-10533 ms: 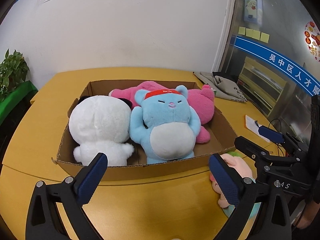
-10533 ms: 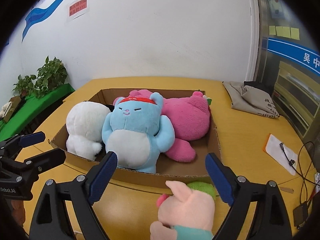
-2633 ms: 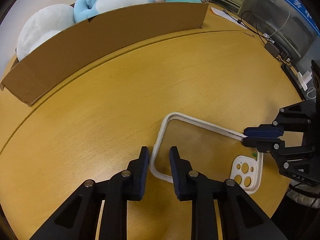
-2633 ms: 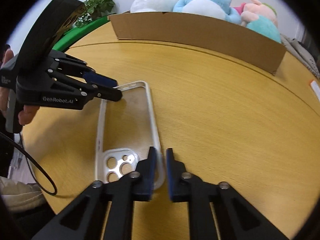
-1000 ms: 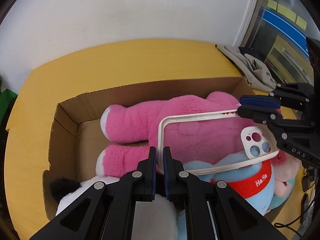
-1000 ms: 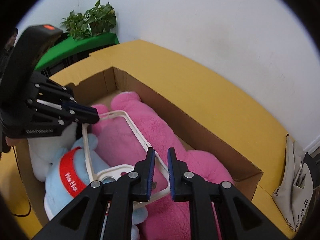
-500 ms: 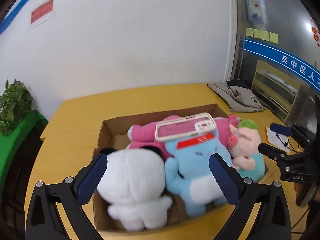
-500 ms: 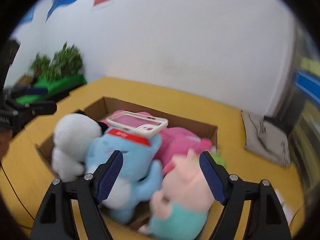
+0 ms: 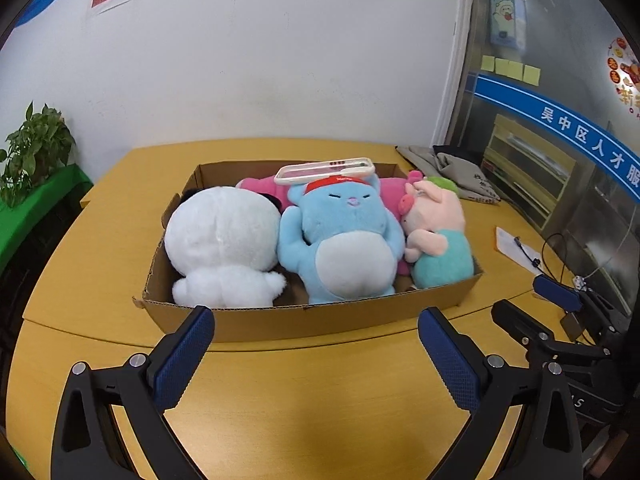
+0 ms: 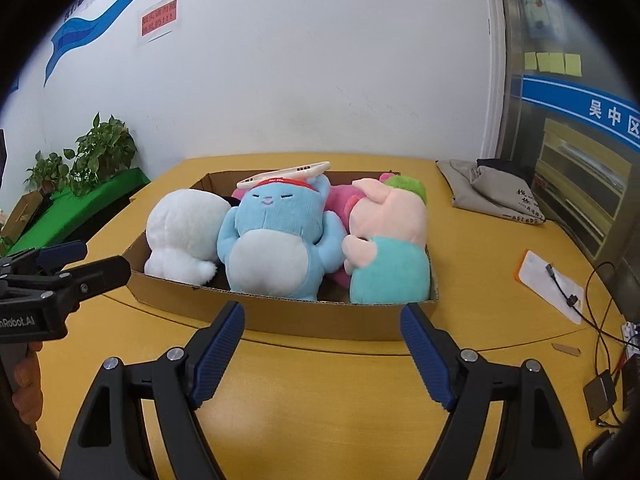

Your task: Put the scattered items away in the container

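A cardboard box (image 9: 304, 320) (image 10: 320, 320) on the yellow table holds a white plush (image 9: 224, 240) (image 10: 184, 232), a blue plush (image 9: 340, 240) (image 10: 276, 236), a pink plush (image 9: 260, 188) and a pig plush (image 9: 436, 232) (image 10: 388, 240). A white phone case (image 9: 326, 171) (image 10: 286, 173) lies on top of the blue plush's head. My left gripper (image 9: 316, 356) is open and empty in front of the box. My right gripper (image 10: 322, 356) is open and empty too, also in front of the box.
A grey cloth bag (image 10: 488, 192) lies at the back right of the table. A paper with a cable (image 10: 552, 284) and small black devices (image 10: 600, 392) lie at the right edge. Potted plants (image 10: 92, 156) stand to the left.
Both grippers have pulled back a little from the box and sit lower. The phone case stays on the blue plush's head.
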